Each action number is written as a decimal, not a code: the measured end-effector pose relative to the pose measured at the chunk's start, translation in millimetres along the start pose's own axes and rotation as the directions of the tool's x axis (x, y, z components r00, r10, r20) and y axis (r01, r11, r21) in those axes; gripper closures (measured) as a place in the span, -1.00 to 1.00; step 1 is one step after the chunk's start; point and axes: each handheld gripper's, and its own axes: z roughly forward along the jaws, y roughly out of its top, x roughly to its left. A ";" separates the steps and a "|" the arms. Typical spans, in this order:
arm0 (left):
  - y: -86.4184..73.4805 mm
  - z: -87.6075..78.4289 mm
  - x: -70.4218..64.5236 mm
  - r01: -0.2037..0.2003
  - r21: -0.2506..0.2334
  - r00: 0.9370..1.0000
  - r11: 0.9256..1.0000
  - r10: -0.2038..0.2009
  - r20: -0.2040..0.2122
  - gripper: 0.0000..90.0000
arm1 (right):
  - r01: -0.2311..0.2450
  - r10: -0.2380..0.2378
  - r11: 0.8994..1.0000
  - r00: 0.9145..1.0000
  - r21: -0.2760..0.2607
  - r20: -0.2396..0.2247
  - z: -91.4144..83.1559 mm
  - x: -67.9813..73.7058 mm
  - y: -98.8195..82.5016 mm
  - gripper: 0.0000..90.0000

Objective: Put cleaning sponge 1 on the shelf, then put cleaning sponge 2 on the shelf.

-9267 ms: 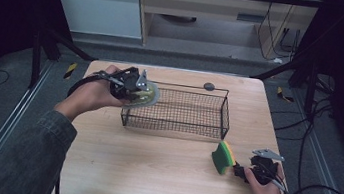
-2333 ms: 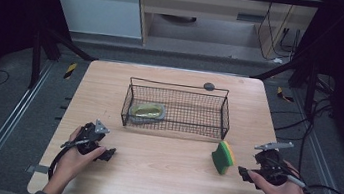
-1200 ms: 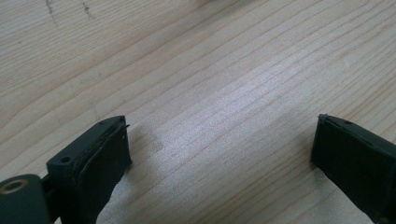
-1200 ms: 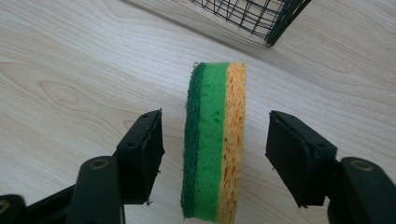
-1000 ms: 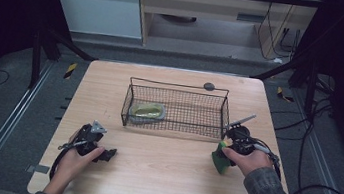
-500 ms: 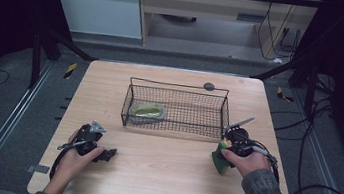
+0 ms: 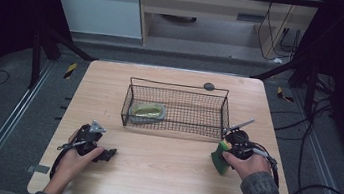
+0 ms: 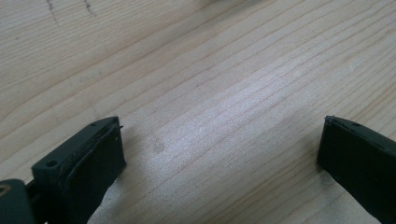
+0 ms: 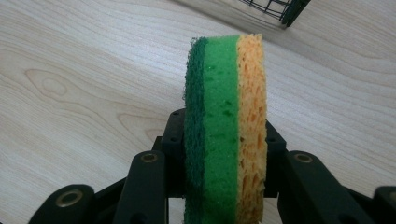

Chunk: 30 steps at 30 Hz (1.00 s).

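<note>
Your table (image 7: pixel 159 176) is pale wood with a fine straight grain, smooth and softly sheened where light falls on it. The sponge (image 9: pixel 226 126) you hold has three layers: a dark green scouring face, rough and fibrous, a brighter green foam middle, and a yellow-orange foam side, open-pored and coarse. The right gripper (image 9: pixel 224 154) looks like matt black plastic with brass-coloured pins. The left gripper (image 8: pixel 219 154) has dull black pads. The basket (image 7: pixel 176 108) is thin black wire mesh.
</note>
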 end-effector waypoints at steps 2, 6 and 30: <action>-0.1 0.0 0.0 0.000 -0.001 1.000 1.000 0.000 0.000 -1.00 | -0.002 0.003 1.000 1.000 -0.011 0.003 -2.8 0.5 0.7 0.44; -0.2 -0.1 -0.2 0.002 -0.001 1.000 1.000 -0.002 -0.002 -1.00 | 0.001 0.000 0.999 1.000 -0.043 0.008 -12.2 0.5 3.7 0.44; -6.7 2.5 -0.2 0.014 -0.081 1.000 0.997 -0.015 -0.006 -1.00 | -0.002 0.015 0.963 0.999 -0.270 0.046 -109.0 -27.9 47.9 0.44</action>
